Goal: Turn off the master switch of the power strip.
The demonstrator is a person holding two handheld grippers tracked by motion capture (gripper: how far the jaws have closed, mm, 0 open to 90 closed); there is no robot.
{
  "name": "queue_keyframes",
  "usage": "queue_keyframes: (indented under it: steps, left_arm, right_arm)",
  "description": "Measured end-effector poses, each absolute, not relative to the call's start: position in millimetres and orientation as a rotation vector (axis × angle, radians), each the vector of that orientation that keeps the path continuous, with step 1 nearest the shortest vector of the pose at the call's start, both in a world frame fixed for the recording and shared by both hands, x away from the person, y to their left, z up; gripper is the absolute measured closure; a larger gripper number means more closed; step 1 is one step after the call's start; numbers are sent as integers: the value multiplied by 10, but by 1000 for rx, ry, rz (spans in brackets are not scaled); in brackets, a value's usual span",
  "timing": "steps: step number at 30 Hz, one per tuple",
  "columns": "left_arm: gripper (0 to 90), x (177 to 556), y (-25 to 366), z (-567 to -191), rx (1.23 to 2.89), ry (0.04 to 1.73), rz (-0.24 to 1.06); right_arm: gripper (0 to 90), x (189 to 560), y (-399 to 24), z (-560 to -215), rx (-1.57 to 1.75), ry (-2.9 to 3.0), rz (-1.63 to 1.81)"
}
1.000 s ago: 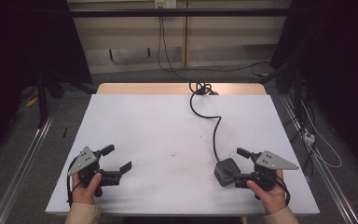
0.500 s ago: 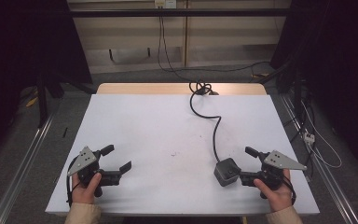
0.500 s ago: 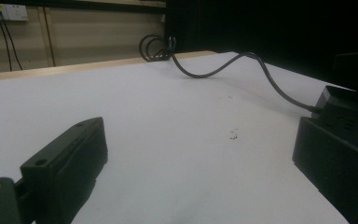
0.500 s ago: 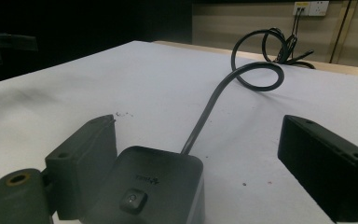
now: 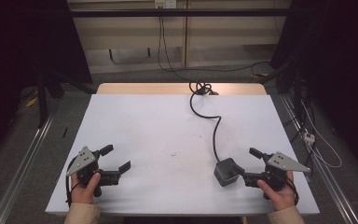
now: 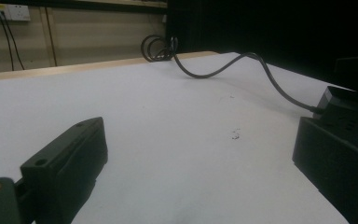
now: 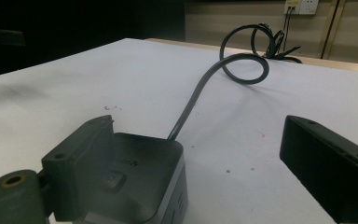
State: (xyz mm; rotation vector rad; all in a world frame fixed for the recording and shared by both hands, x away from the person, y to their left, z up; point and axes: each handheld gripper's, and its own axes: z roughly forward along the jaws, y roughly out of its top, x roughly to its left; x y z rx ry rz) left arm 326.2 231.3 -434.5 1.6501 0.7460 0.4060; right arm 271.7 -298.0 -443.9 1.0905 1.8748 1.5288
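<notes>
A small dark power box [image 5: 227,171] sits on the white table [image 5: 144,121] near the front right. Its black cable [image 5: 214,128] snakes back to a coil [image 5: 200,87] at the far edge. My right gripper [image 5: 251,164] is open just right of the box, its nearer jaw beside the box's right side. In the right gripper view the box [image 7: 144,172] lies partly behind the left jaw, and the right gripper [image 7: 198,135] has the cable [image 7: 200,93] running off ahead. My left gripper [image 5: 116,157] is open over bare table at the front left. In the left gripper view the left gripper [image 6: 200,135] faces the box [image 6: 349,105].
A wooden strip [image 5: 144,88] borders the table's far edge. Metal rails [image 5: 23,163] run along both sides on the floor. Loose wires [image 5: 317,140] lie on the floor at the right. A wall socket [image 5: 165,3] with hanging leads is at the back.
My right gripper has drawn back a little to the right, away from the box. The box and the left gripper have stayed in place.
</notes>
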Motion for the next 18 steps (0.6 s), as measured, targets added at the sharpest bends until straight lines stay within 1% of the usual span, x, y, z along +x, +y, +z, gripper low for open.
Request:
queue_keyframes:
  steps: [18]
  left_arm:
    - [29,3266,2335,-4346,1653,746,405]
  right_arm:
    - [102,2690,-3073,-4487,1089,1903,1505]
